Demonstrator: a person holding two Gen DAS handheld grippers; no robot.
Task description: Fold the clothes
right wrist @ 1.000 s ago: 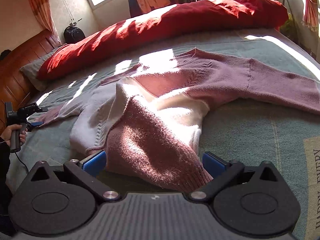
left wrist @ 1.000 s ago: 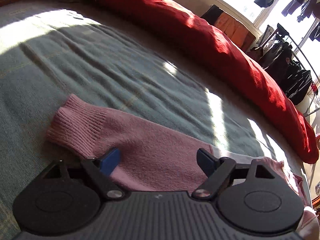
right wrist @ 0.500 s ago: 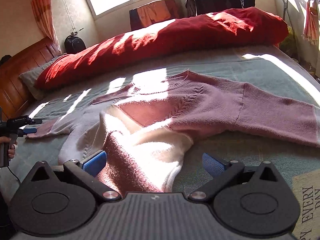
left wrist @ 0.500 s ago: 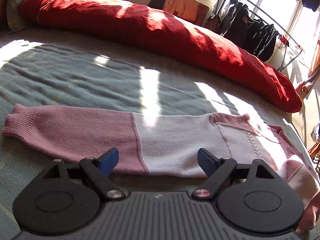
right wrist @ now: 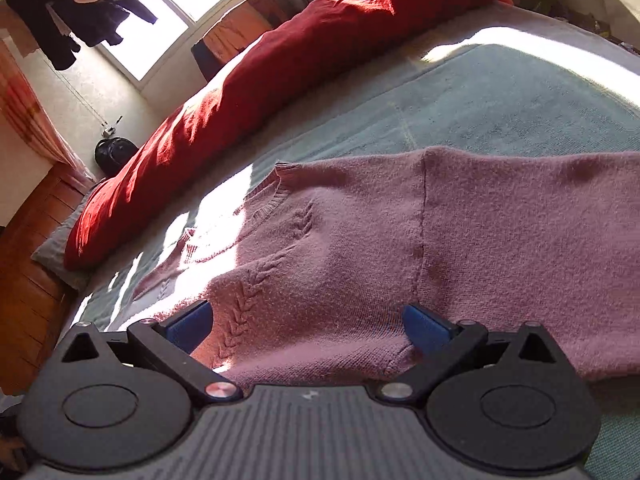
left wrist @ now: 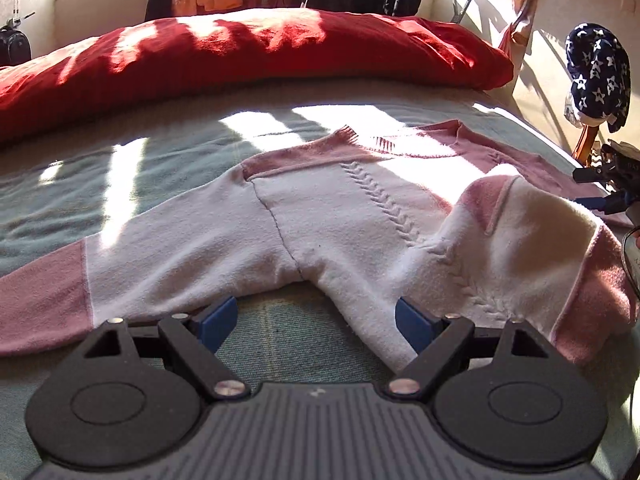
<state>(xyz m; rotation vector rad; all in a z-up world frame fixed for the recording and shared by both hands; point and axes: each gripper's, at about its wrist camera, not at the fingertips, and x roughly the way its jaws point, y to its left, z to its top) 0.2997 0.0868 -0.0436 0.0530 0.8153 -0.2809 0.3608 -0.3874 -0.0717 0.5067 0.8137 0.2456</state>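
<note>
A pink and white knit sweater (left wrist: 352, 216) lies on the grey-green bed cover, its lower part bunched up at the right. Its left sleeve (left wrist: 120, 268) stretches out to the left. My left gripper (left wrist: 316, 322) is open and empty, low over the cover at the sweater's near edge below the armpit. In the right wrist view the sweater's pink side (right wrist: 360, 256) fills the middle, its right sleeve (right wrist: 540, 248) running right. My right gripper (right wrist: 308, 326) is open, its fingers either side of the pink knit body. The right gripper also shows at the left wrist view's right edge (left wrist: 612, 188).
A long red duvet roll (left wrist: 240, 52) lies along the far side of the bed (left wrist: 140, 160). A wooden headboard (right wrist: 32, 280) and grey pillow are at the left in the right wrist view. Dark clothes hang by the windows. A star-patterned garment (left wrist: 598, 76) hangs at the right.
My left gripper has swung right along the sleeve from the cuff to the sweater's armpit and body. My right gripper has moved right, from the bunched hem to the pink body and sleeve seam.
</note>
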